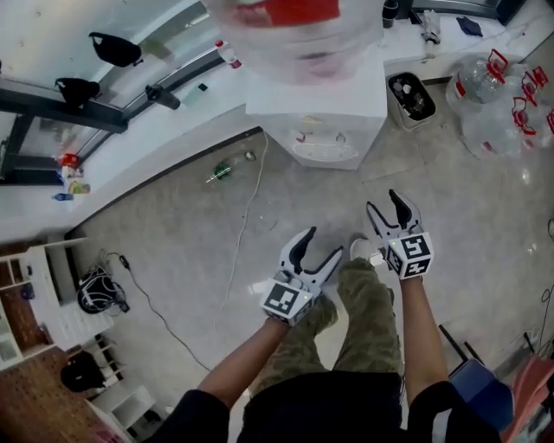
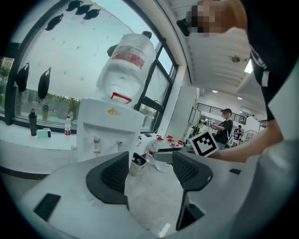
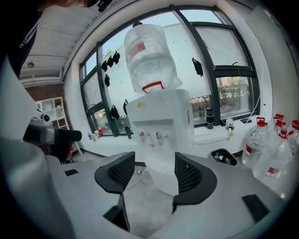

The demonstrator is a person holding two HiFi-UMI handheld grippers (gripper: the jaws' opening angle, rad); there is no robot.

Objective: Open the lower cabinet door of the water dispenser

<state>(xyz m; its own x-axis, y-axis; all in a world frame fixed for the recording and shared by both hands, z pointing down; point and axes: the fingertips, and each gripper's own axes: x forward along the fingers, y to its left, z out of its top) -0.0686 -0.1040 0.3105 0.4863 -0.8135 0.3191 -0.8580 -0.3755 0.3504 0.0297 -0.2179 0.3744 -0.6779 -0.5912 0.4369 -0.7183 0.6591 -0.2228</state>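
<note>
A person stands on a grey stone floor facing a white water dispenser, which is set against a white window ledge and carries a large clear bottle upside down on top. Each hand holds a white gripper low in front of camouflage trousers, well apart from the dispenser. The left gripper has its black jaws spread wide with only floor between them. The right gripper is also spread wide and grips nothing. In the right gripper view the dispenser's plain white lower front shows through the gap between the jaws, far beyond them. A small bin sits just right of the dispenser, with clear red-capped jugs farther right. A thin cable trails across the floor.
</note>
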